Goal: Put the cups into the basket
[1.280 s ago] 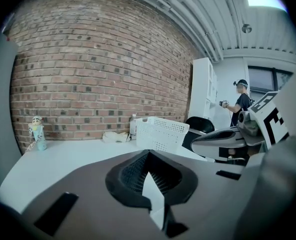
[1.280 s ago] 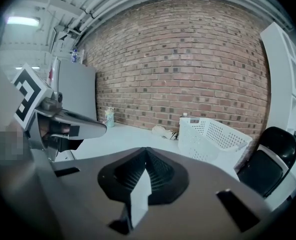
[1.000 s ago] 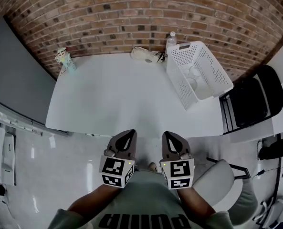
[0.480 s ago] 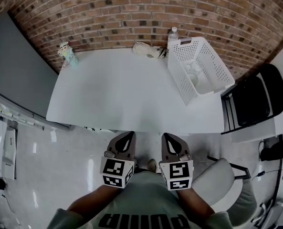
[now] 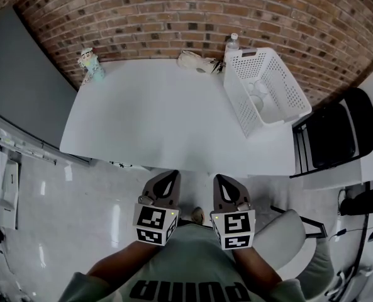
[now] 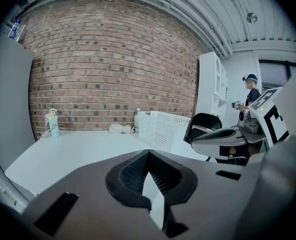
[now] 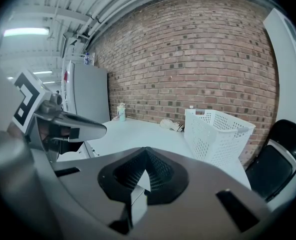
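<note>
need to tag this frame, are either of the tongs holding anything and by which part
Nothing is held. The left tongs and the right tongs are both shut with nothing between them, short of the white table.

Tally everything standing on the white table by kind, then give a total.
White perforated plastic basket: 1
Clear cups inside the basket: 2, as far as can be made out
Clear bottle with white cap: 1
Crumpled white cloth: 1
Pale green cartoon-figure tumbler: 1
Total: 6

One basket (image 5: 239, 99), one table (image 5: 155, 115), two grippers (image 5: 171, 175) (image 5: 219, 177)
</note>
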Demonstrator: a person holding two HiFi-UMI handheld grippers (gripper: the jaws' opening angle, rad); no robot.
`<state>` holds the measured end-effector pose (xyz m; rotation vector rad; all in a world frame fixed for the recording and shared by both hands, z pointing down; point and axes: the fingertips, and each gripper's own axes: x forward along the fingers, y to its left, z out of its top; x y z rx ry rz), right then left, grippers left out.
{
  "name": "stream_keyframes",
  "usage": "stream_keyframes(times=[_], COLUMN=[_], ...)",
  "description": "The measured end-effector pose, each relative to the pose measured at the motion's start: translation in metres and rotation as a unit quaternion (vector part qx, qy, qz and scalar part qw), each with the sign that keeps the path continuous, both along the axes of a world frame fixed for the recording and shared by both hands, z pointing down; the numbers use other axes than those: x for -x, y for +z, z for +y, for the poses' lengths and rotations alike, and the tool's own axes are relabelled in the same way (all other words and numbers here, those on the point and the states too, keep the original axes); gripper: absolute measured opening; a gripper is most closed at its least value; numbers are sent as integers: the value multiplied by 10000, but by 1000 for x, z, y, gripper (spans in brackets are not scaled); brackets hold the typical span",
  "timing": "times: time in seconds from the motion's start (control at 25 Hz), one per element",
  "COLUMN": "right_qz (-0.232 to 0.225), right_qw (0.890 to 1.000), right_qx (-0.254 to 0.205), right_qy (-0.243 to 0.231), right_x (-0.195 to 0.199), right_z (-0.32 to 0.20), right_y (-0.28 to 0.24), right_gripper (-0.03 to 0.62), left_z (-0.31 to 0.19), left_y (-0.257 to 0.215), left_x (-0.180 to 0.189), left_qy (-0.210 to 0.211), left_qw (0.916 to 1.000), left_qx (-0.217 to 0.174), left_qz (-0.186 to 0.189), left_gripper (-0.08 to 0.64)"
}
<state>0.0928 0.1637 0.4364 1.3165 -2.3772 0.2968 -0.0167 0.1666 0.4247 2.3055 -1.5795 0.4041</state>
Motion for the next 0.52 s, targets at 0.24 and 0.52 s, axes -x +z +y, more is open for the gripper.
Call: stream_keyframes(times=[0.24, 0.52], right_qz=[11, 40], right_qw=[10000, 10000], right_qx=[-11, 43], right_qy=[2, -17], right_x=[-1, -1], right_z=[-3, -7], right_y=[1, 2], right_gripper=[11, 11], left_z=[-5, -10], left_y=[-1, -1], left_x=[0, -3], left_qy=[20, 94], left_qw=[10000, 10000], left_qx=[-1, -1], left_qz=[-14, -27], left_gripper=[6, 6])
